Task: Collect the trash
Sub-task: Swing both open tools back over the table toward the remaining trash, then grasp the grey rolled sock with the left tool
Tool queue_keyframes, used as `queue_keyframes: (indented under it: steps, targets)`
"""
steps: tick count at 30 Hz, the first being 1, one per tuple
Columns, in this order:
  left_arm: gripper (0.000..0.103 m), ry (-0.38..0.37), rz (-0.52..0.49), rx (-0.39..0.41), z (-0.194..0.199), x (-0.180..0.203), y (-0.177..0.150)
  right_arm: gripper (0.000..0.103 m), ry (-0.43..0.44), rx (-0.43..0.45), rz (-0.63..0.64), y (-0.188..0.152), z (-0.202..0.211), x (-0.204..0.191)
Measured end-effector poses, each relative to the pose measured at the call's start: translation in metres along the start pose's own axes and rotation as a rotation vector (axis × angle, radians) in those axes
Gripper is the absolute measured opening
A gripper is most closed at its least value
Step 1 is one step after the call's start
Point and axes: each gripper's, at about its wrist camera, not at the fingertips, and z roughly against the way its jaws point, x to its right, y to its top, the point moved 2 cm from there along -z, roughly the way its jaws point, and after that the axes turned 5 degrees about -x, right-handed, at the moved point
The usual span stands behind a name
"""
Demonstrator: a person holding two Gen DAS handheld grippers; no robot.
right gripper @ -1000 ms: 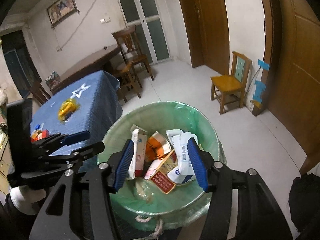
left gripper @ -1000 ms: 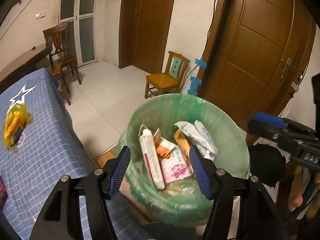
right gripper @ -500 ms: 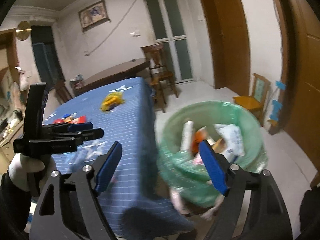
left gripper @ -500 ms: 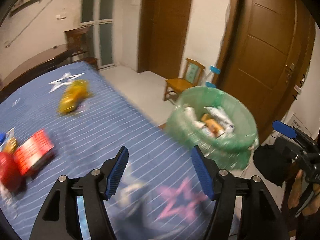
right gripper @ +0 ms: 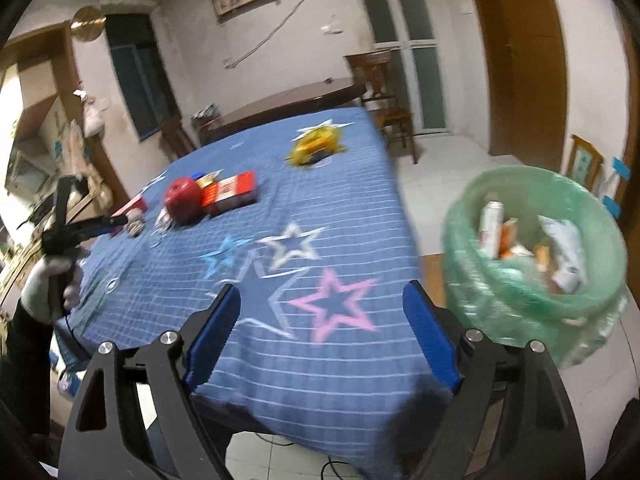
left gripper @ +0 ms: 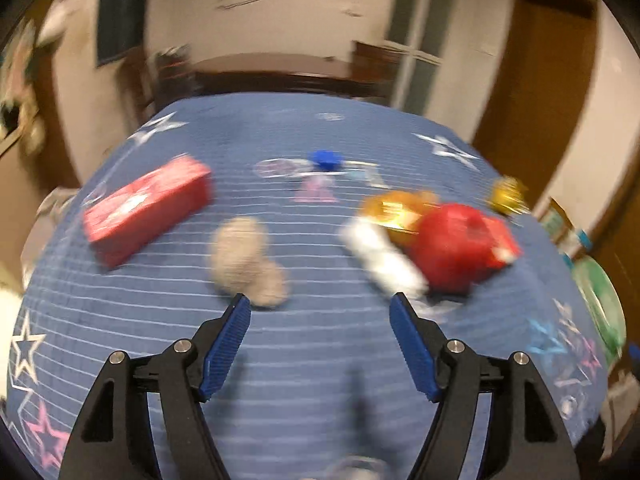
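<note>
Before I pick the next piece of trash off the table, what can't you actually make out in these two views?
- Left wrist view: motion blur smears the beige lump, the white packet and the print on the red box.
- Left wrist view: the bin is cut off by the right edge.
- Right wrist view: the red box is mostly hidden behind the left claw.
- Right wrist view: labels in the bin are too blurred.

Empty tongs (right gripper: 322,300) gape over blue tablecloth (right gripper: 340,208), beside green-lined bin (right gripper: 520,300).

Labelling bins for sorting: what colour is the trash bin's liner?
Translucent green liner, clearest in the right wrist view.
</note>
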Motion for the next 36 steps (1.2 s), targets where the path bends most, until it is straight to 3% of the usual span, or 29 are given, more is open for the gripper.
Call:
queue_keyframes:
  steps: [7,12,16,19,22,29,36]
  targets:
    - [0.077,0.001,0.057,-0.051,-0.033,-0.054,0.026,0.080,0.071,-0.063,0.103,0.007,-0.031,-0.064]
    - [0.076,-0.020,0.044,-0.070,-0.049,-0.048,0.031,0.080,0.126,-0.100,0.201,0.016,-0.054,-0.119]
    - [0.042,-0.031,0.047,-0.065,-0.050,-0.051,0.033,0.077,0.178,-0.123,0.287,0.030,-0.076,-0.161]
    - [0.038,-0.050,0.044,-0.062,-0.051,-0.052,0.032,0.067,0.212,-0.146,0.297,0.039,-0.091,-0.179]
    - [0.037,-0.056,0.021,-0.057,-0.051,-0.046,0.031,0.059,0.227,-0.171,0.317,0.052,-0.112,-0.195]
    - [0.037,-0.084,0.030,-0.059,-0.054,-0.046,0.028,0.056,0.257,-0.194,0.300,0.079,-0.139,-0.200]
    - [0.037,-0.096,0.041,-0.059,-0.056,-0.047,0.028,0.052,0.242,-0.238,0.445,0.096,-0.189,-0.256]
